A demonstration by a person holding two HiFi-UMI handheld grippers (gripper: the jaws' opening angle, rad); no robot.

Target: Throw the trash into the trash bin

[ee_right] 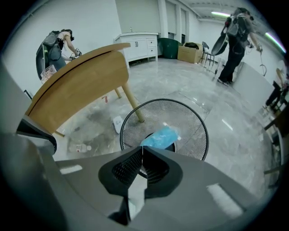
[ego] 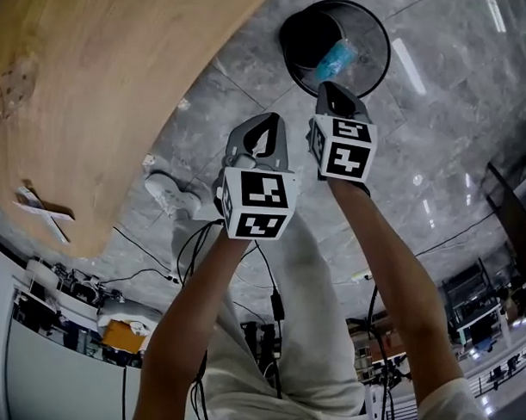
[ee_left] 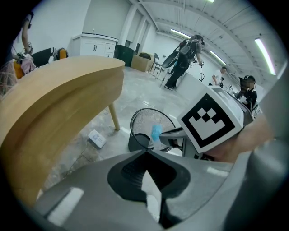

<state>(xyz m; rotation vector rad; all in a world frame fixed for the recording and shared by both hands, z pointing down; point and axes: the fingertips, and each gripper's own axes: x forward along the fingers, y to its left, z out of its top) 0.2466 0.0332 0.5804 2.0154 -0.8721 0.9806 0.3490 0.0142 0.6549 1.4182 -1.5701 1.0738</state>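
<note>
Left gripper: grey two-jaw tool. Its fingers are pressed together at the tips with nothing between them. In the head view it sits nearer the body than its partner and short of the bin.
Right gripper: fingers closed, with the tips pinching one edge of the trash.
Trash: a soft blue plastic packet that reaches away from the right fingertips. It sits over the bin's mouth, inside the rim as seen from above.
Trash bin: round black wire-mesh basket standing on the grey stone floor, directly beyond both grippers.
Head view: both forearms and both marker cubes show at once. The right gripper is at the rim of the bin, the packet is just past its tips, and the left gripper is beside it.
Left gripper view: only here is the right gripper seen from the side. The packet stands upright at its tip, in front of the bin's mesh.
Right gripper view: only here does the bin's dark bottom show beneath the packet.
Table: pale wooden round-edged top on slanted legs, beside the bin.
Floor litter: small white box near a table leg.
Background: people with backpacks and white cabinets, well apart from the bin.
</note>
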